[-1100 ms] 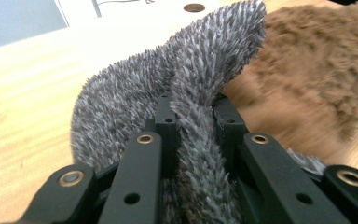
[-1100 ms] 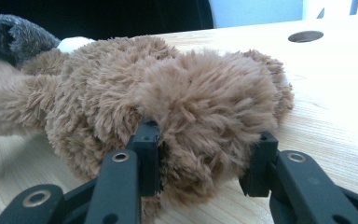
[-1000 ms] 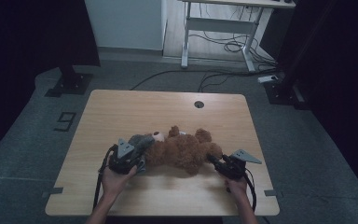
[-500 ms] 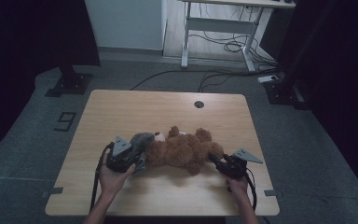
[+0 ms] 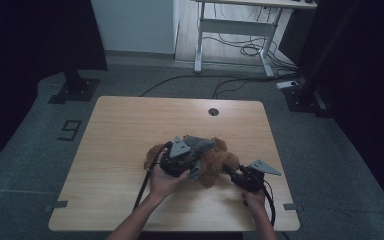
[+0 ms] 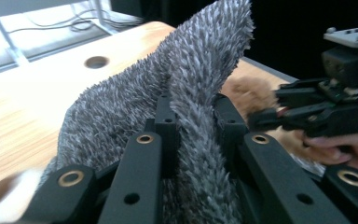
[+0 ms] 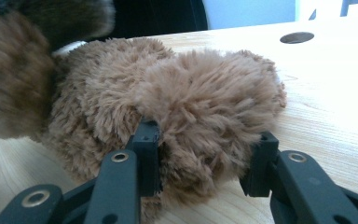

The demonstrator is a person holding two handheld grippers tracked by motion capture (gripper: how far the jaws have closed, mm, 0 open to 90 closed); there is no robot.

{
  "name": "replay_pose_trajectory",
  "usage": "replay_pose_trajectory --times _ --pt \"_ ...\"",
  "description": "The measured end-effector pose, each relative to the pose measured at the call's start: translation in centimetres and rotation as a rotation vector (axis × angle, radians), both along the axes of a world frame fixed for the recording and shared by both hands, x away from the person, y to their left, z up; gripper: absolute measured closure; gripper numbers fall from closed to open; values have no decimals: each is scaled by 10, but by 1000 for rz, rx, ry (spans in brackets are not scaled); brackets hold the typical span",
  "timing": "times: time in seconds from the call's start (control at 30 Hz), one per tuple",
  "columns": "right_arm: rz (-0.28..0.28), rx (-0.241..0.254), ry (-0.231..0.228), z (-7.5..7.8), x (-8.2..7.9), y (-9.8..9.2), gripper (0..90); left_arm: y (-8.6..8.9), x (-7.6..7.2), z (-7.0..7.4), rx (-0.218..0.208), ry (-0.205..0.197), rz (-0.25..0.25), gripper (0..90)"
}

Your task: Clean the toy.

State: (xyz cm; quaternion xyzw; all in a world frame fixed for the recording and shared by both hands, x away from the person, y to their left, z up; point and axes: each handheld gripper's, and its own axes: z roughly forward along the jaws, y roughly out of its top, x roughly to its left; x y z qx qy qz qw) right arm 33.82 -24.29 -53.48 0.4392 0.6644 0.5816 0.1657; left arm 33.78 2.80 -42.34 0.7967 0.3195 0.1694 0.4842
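Against the earlier high views, the left gripper [image 5: 192, 159] has swung from the bear's left end up over its middle, carrying a pinched fold of grey fabric [image 6: 200, 93] with it, so the garment looks to be peeling off or across the teddy bear [image 5: 215, 162], which lies near the wooden table's [image 5: 130, 130] front edge. The right gripper [image 7: 200, 163] sits clamped on a rounded brown limb at the bear's right end, pinning it down. The bear's fur is shaggy, soft and tan; the fabric is short-piled, speckled grey, limp and draping.
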Motion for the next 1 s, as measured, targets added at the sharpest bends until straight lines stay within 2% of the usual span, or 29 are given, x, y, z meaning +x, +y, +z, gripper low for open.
replay_pose_trajectory --times 0.03,0.07,0.13,0.17,0.2,0.23,0.27,0.37,0.43,0.6,0.63,0.73,0.83,0.87,0.9,1.0 --pt "2 -4 -1 0 -1 0 581 -16 1 -1 18 -4 -19 756" --pt "1 -5 -4 0 -1 0 581 -16 1 -1 18 -4 -19 756" --pt "2 -6 -3 0 -1 0 581 -32 0 -4 45 -12 -37 756" --pt "1 -2 -1 0 0 0 581 -46 0 -10 70 -11 -48 756" --pt "1 -2 -1 0 0 0 581 -46 0 -10 70 -11 -48 756" --pt "-1 1 -3 -1 0 0 581 -57 2 -17 96 0 -57 755" --pt "-1 1 -3 -1 0 0 581 -57 2 -17 96 0 -57 754" --pt "3 -4 -4 -1 0 -1 581 -72 3 -33 131 25 -80 752" --pt "2 -10 -3 -1 0 -1 581 -74 4 -39 137 23 -71 752" --pt "5 -16 -2 -2 0 -1 582 -72 1 -40 168 1 -60 752" --pt "5 -25 -11 -1 -1 0 582 -65 -1 -39 181 -13 -45 753" --pt "5 -31 -13 -1 -1 0 582 -55 -3 -39 184 -28 -26 755" --pt "7 -37 -13 -1 -2 0 582 -37 -6 -38 163 -33 0 756" --pt "3 -40 -9 -1 -1 0 581 -25 -8 -36 155 -44 21 755" --pt "3 -40 -9 -1 -1 0 581 -25 -8 -36 155 -44 21 755" --pt "-1 -44 -4 -1 -1 0 581 -5 -12 -31 135 -58 53 754"
